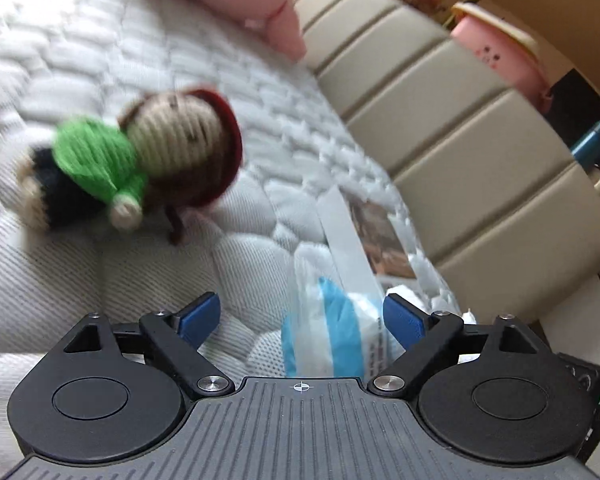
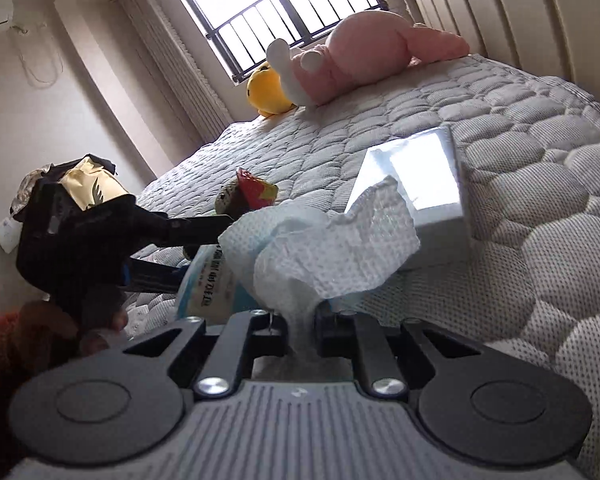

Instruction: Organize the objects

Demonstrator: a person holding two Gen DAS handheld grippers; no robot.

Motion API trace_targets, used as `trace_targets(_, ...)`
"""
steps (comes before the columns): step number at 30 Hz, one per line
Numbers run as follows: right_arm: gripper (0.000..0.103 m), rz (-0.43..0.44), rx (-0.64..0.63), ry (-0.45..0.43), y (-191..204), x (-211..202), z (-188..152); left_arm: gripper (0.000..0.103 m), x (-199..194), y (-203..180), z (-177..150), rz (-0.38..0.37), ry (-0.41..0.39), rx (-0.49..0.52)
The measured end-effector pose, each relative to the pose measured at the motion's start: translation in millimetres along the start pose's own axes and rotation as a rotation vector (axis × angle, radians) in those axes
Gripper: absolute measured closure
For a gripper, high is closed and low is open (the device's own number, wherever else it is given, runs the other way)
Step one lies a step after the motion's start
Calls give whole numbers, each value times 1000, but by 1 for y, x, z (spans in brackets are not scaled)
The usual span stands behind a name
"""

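Your right gripper (image 2: 302, 330): clamped on white tissue (image 2: 332, 248) (lower centre); your left gripper (image 1: 302, 316): jaws apart over tissue pack (image 1: 332, 332); crocheted doll (image 1: 140, 164) mid-left

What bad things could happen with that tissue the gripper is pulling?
The right gripper pinches a thin tissue sticking out of the blue-and-white tissue pack. It might tear. The open left gripper straddles the pack without gripping, so the whole pack could lift instead. The crochet doll lies close and could get bumped.
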State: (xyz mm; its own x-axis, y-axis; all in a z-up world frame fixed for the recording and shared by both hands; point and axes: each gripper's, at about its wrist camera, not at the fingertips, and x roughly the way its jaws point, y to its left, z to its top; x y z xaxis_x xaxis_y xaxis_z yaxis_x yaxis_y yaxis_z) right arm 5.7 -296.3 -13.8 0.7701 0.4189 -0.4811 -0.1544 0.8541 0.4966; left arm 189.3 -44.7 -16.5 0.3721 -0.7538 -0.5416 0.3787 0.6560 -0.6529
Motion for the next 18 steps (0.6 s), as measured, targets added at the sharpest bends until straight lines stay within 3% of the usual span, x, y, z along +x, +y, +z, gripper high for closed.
trace_targets(3, 89, 8, 58, -46, -14, -15, -1, 12, 12, -12, -7, 17, -22, 78)
trace_targets(6, 89, 8, 91, -97, -23, -31, 2, 30, 13, -29, -23, 31, -49, 221)
trace_targets(9, 89, -8, 86, -123, -24, -39, 5, 31, 5, -52, -54, 97, -142, 453)
trace_targets(12, 89, -7, 73, -136, -19, -40, 9, 31, -4, -80, -100, 184, -252, 774)
trace_targets(14, 89, 11, 64, -148, -12, -41, 12, 31, -4, -94, -127, 239, -283, 941)
trace_targets(16, 89, 42, 44, -153, -1, -40, 15, 26, 0, -99, -149, 286, -301, 1058)
trace_targets(18, 89, 87, -7, -142, 19, -38, 17, 25, 4, -96, -158, 303, -305, 1075)
